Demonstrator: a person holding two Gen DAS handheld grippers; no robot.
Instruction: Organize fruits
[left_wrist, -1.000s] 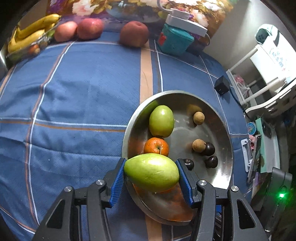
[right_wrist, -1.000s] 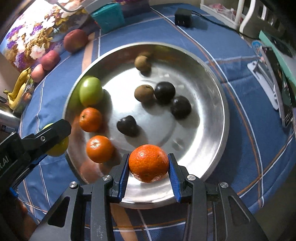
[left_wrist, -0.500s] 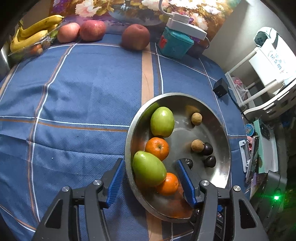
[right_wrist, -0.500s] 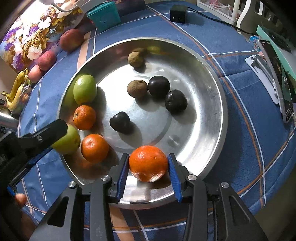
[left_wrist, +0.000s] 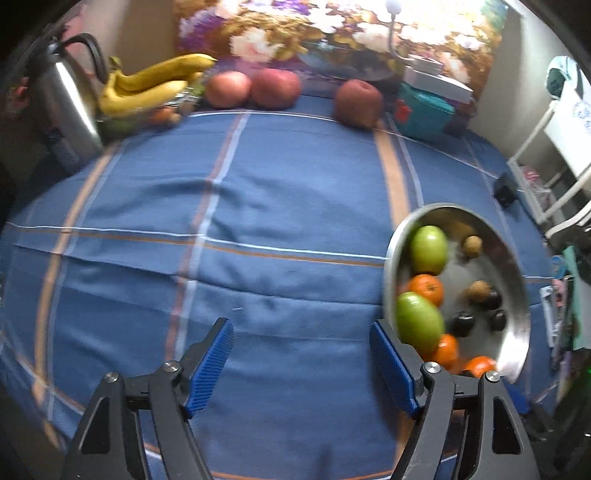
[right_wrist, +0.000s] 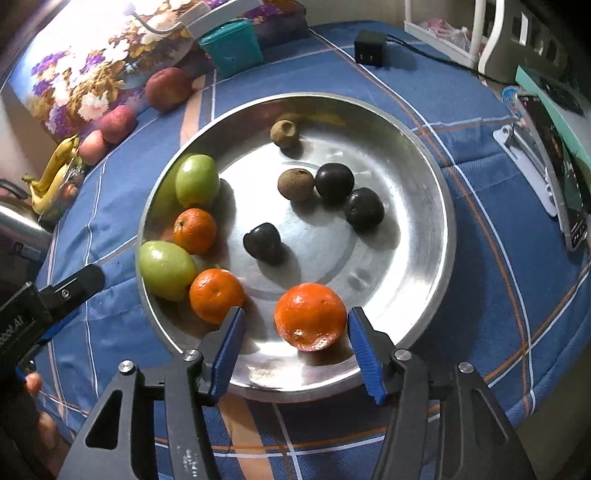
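A round metal tray (right_wrist: 436, 192) holds two green fruits (right_wrist: 166, 269), oranges, dark plums and brown fruits. My right gripper (right_wrist: 293, 332) is open at the tray's near rim, with a large orange (right_wrist: 310, 315) resting on the tray between its fingers, close to the right pad. My left gripper (left_wrist: 301, 360) is open and empty over the blue cloth, left of the tray (left_wrist: 517, 280). The green fruit (left_wrist: 419, 321) it held lies in the tray by the rim. The left gripper also shows at the left edge of the right wrist view (right_wrist: 55, 299).
At the table's back stand three red apples (left_wrist: 275, 86), bananas (left_wrist: 155, 83), a steel kettle (left_wrist: 70, 99) and a teal box (left_wrist: 423, 112). A black adapter (right_wrist: 369, 48) and a white clip (right_wrist: 524, 162) lie right of the tray. A white rack (left_wrist: 554, 147) stands beyond the table.
My left gripper let go of the green fruit in the tray, then pulled back and swung left. My right gripper opened, leaving the large orange on the tray.
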